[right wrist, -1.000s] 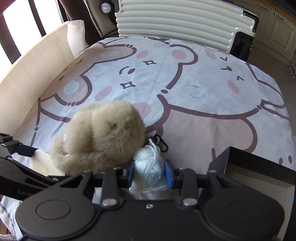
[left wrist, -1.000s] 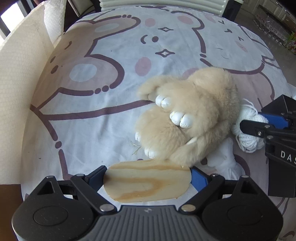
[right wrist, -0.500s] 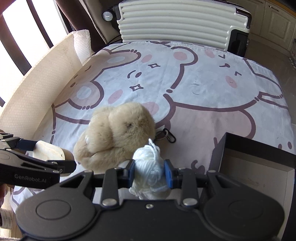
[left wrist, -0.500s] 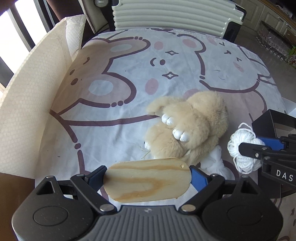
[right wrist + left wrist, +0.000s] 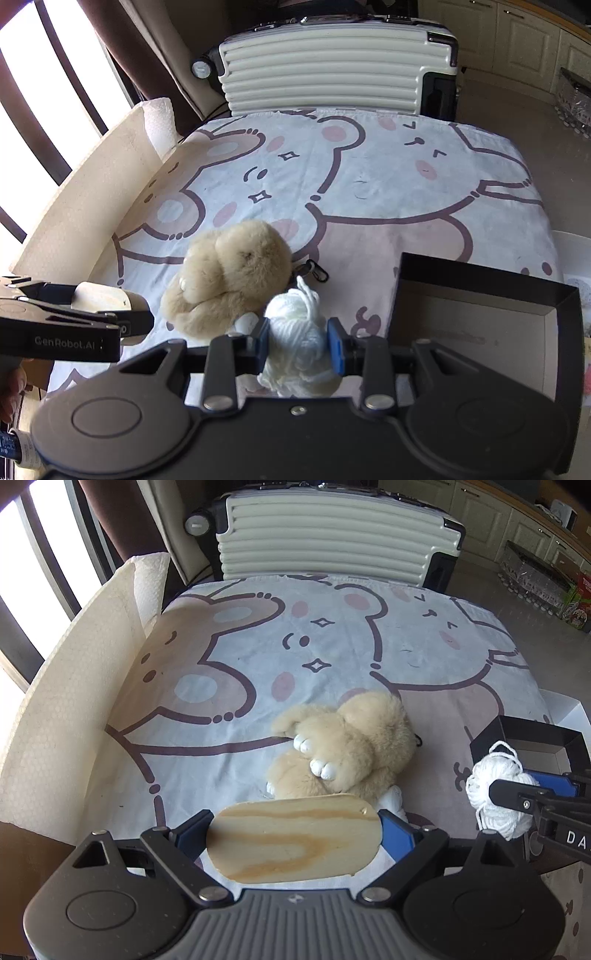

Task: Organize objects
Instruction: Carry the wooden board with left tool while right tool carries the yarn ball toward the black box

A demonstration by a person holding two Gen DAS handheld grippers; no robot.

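Left hand-held gripper [image 5: 293, 840]: clamps wooden board [image 5: 291, 843] by its ends.
Right hand-held gripper [image 5: 297, 341]: squeezes white yarn ball [image 5: 297, 332].
Plush toy [image 5: 343, 751]: lies on desk cloth [image 5: 258, 657], just beyond both.
Black box [image 5: 476, 325]: right of yarn.

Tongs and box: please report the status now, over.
Left tongs shut on wooden board. Right tongs shut on white yarn ball. Black box open beside them, plush toy clear of it.
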